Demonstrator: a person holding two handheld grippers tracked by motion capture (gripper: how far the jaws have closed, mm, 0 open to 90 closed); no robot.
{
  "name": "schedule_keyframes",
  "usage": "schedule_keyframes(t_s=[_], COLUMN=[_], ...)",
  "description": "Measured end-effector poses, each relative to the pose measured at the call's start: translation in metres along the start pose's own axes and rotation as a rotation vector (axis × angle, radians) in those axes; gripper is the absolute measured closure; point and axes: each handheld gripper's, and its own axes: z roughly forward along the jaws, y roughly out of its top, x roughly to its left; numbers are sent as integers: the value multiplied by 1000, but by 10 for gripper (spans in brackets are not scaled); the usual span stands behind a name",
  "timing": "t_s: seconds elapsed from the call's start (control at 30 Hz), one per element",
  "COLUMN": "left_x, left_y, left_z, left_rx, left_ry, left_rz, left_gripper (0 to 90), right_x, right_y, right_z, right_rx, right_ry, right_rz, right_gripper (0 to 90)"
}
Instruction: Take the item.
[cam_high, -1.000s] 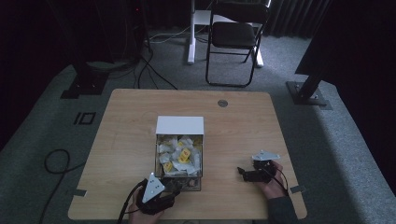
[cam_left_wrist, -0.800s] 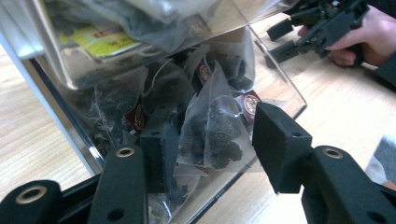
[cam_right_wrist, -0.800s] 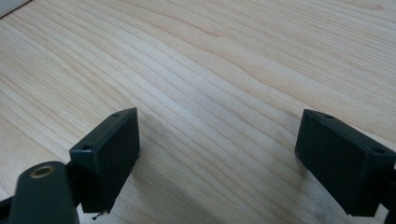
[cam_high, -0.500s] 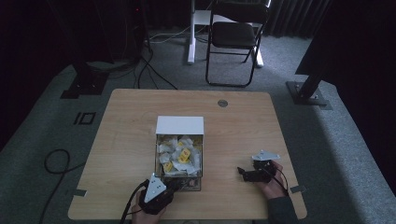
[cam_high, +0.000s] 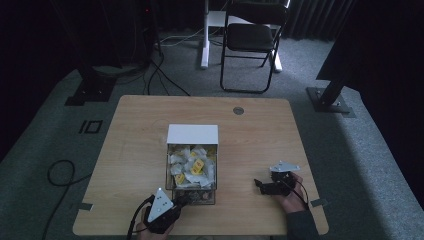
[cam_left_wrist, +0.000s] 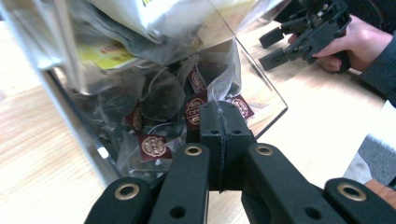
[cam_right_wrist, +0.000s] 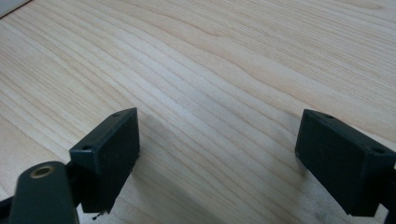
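Note:
A clear plastic box (cam_high: 192, 172) with a white lid section (cam_high: 192, 134) stands mid-table, full of tea bags (cam_high: 195, 165). My left gripper (cam_high: 182, 200) is at the box's near, lower end. In the left gripper view its jaws (cam_left_wrist: 219, 116) have just been closing and now stand shut, pinching the tip of a translucent tea bag sachet (cam_left_wrist: 223, 84). Behind it lie bags with maroon labels (cam_left_wrist: 194, 109). My right gripper (cam_high: 259, 185) rests open on the bare wood at the right, nothing between its fingers (cam_right_wrist: 217, 154). It also appears farther off in the left gripper view (cam_left_wrist: 267, 48).
The wooden table (cam_high: 130, 145) has a round grommet (cam_high: 238, 110) near its far edge. A folding chair (cam_high: 250, 40) and stand bases sit on the carpet beyond. A black cable (cam_high: 60, 172) loops on the floor at the left.
The left hand has shifted only slightly at the box's near end. The right hand has kept still.

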Motion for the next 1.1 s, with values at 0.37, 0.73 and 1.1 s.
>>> schedule_keyframes(t_s=[0.37, 0.73, 1.1], left_x=[10, 22, 42], left_y=[1, -1, -1], left_z=[-28, -44, -55], left_rx=[-10, -21, -34], left_ry=[32, 71, 140], left_rz=[-17, -40, -61], left_gripper=[900, 900, 900], right_x=[0, 0, 0], right_y=[0, 0, 0], right_z=[0, 0, 0], right_rx=[0, 0, 0], right_ry=[1, 0, 0], right_rz=[0, -1, 0], right_gripper=[137, 137, 137])
